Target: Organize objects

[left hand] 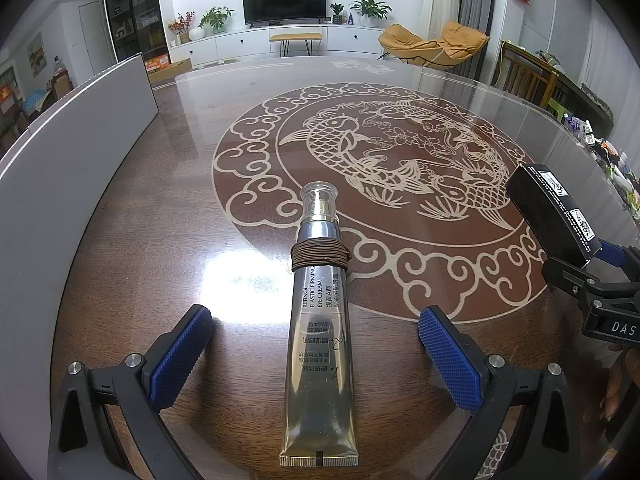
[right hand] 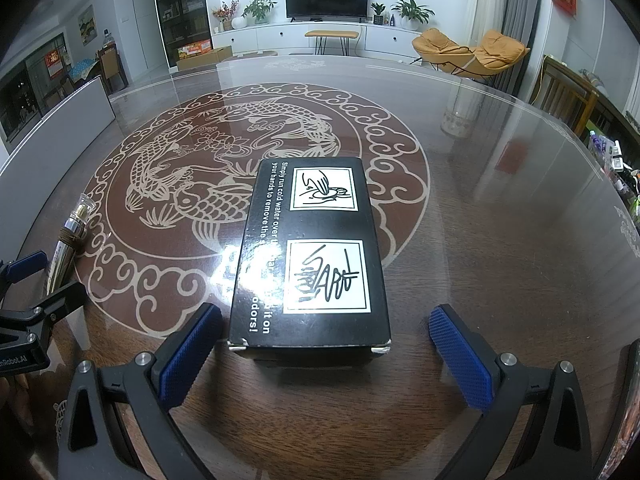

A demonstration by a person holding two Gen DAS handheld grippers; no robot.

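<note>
your left gripper [left hand: 316, 354] sits low over the table [left hand: 160, 264] with its blue pads [left hand: 182, 356] spread wide, and the eye cream tube [left hand: 320, 368] lies flat between them, touching neither pad. the tube's crimped end is nearest the lens and its clear cap [left hand: 319, 200] points away toward the fish medallion [left hand: 384, 184] set in the tabletop. a coil of brown cord [left hand: 320, 258] is wound around the tube's neck, just below the silver collar.

your right gripper [right hand: 326, 352] is spread wide too, its blue pads [right hand: 190, 356] standing clear on either side of the black box [right hand: 312, 256]. the box lies flat on the table, long axis running away from the lens, with two white picture panels and white lettering on its top face. its near end sits between the pads; from this angle i can't quite tell whether the left pad brushes the box's corner, though a sliver of table seems to show between them.

seen from the left wrist, the black box [left hand: 554, 212] lies to the right of the tube, well apart from it, with your right gripper [left hand: 588, 276] just behind it. seen from the right wrist, the tube [right hand: 70, 240] lies at the far left with your left gripper [right hand: 28, 292] around its near end. a pale board [left hand: 72, 168] stands upright along the table's left edge.
</note>
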